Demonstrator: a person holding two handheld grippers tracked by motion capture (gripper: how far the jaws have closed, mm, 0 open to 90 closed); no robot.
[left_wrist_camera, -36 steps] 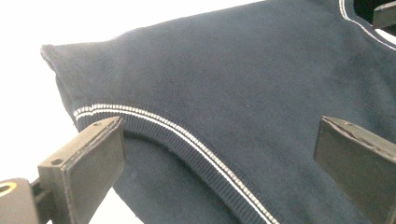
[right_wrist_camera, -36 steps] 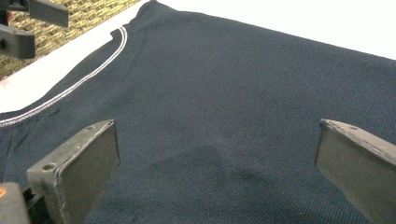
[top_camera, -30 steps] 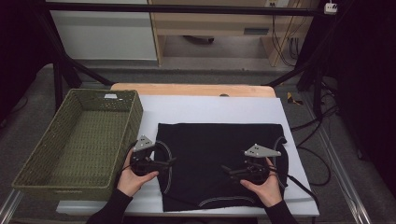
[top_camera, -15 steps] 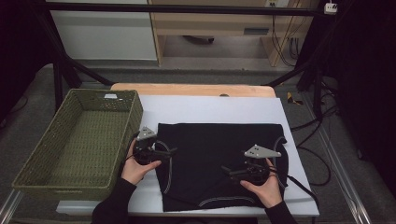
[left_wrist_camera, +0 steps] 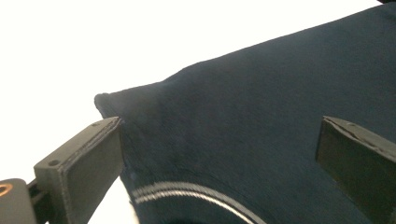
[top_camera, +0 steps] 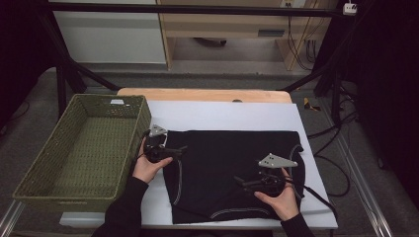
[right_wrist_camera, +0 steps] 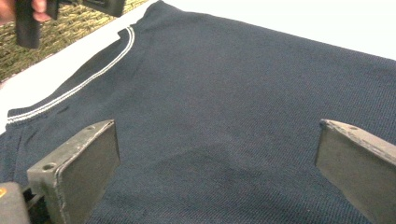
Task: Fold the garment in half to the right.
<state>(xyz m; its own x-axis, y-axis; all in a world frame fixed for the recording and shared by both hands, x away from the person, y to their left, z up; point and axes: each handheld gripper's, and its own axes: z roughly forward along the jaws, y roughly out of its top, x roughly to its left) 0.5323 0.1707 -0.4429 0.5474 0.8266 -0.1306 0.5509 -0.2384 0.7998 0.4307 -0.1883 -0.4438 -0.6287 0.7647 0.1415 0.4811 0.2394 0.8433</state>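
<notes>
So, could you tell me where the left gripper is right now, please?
In the high view the left gripper sits at the far left corner of the dark garment, just right of the green wicker basket; its jaws stand open.

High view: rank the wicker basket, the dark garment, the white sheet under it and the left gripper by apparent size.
1. white sheet
2. wicker basket and dark garment: alike in spread, so unranked; the basket sits nearer the frame edge
3. left gripper

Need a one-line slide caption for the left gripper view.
Open left gripper straddling a corner of the dark navy white-striped knit garment.
</notes>
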